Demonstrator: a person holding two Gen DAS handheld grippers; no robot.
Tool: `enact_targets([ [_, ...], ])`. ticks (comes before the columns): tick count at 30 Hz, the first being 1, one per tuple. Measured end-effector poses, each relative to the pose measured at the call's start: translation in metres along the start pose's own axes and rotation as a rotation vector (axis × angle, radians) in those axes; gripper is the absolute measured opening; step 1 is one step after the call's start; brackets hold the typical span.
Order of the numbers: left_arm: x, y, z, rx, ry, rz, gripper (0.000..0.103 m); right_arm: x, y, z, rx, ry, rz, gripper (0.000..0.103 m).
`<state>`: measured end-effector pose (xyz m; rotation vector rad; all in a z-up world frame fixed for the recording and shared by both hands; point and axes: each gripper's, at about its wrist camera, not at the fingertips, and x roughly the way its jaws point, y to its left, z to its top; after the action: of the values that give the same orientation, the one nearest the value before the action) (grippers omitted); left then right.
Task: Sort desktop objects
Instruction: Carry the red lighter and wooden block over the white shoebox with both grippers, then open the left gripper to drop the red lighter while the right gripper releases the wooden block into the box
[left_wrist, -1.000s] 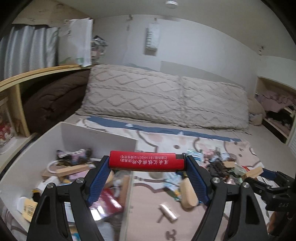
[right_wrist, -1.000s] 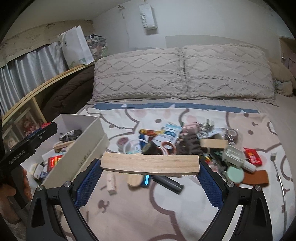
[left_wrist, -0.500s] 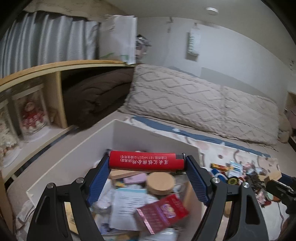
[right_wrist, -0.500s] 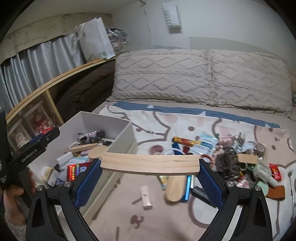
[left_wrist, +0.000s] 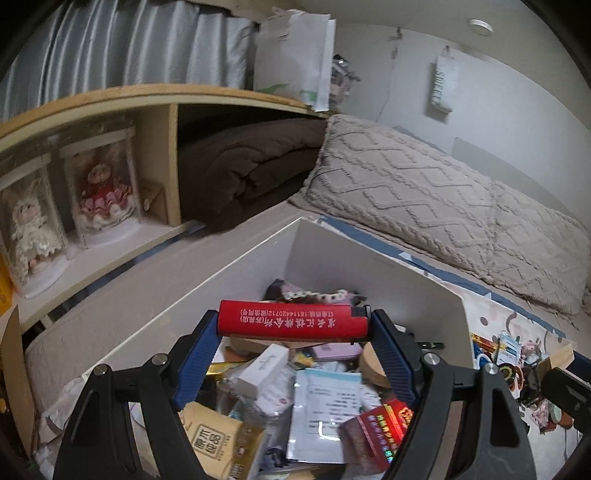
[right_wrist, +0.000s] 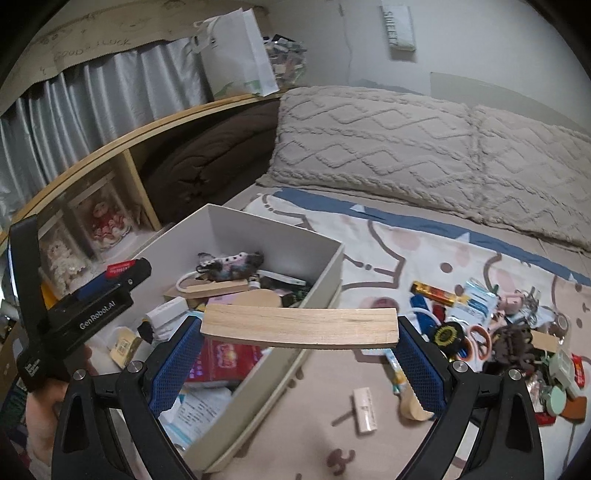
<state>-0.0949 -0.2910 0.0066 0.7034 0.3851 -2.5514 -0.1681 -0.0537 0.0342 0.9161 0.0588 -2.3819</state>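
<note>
My left gripper (left_wrist: 293, 323) is shut on a red lighter (left_wrist: 288, 320) held crosswise over the white box (left_wrist: 369, 269), which holds several small items. My right gripper (right_wrist: 299, 328) is shut on a flat wooden strip (right_wrist: 299, 326) and hangs over the box's right wall (right_wrist: 280, 369). The left gripper also shows in the right wrist view (right_wrist: 110, 280), above the box's left side, with the lighter (right_wrist: 120, 267) in it. A pile of loose items (right_wrist: 498, 332) lies on the patterned sheet to the right.
A wooden shelf (left_wrist: 155, 103) with boxed dolls (left_wrist: 103, 192) stands left of the box. A brown blanket (left_wrist: 251, 166) and beige pillows (left_wrist: 424, 195) lie behind. A small white tube (right_wrist: 364, 408) and a wooden piece (right_wrist: 412, 404) lie on the sheet beside the box.
Both grippers have swung left from the loose pile to the white box. The left gripper with the lighter now hangs over the box's inside; the right with the strip has reached its right wall.
</note>
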Motion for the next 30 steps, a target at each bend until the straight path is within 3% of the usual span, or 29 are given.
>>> enact_targets([
  [8,0.011,0.018,-0.003,-0.090,0.051,0.050,0.081,0.018,0.028,0.006,-0.037,0.019,0.012,0.099],
  [21,0.016,0.021,-0.008,-0.101,0.118,0.099,0.081,0.038,0.049,0.006,-0.055,0.049,0.014,0.099],
  [23,0.016,0.019,-0.008,-0.102,0.116,0.094,0.084,0.040,0.050,0.007,-0.051,0.051,0.015,0.099],
  [25,0.015,0.019,-0.008,-0.116,0.117,0.074,0.094,0.041,0.051,0.008,-0.047,0.052,0.018,0.099],
  [30,0.013,0.023,-0.009,-0.144,0.118,0.051,0.095,0.038,0.050,0.013,-0.036,0.038,0.018,0.099],
])
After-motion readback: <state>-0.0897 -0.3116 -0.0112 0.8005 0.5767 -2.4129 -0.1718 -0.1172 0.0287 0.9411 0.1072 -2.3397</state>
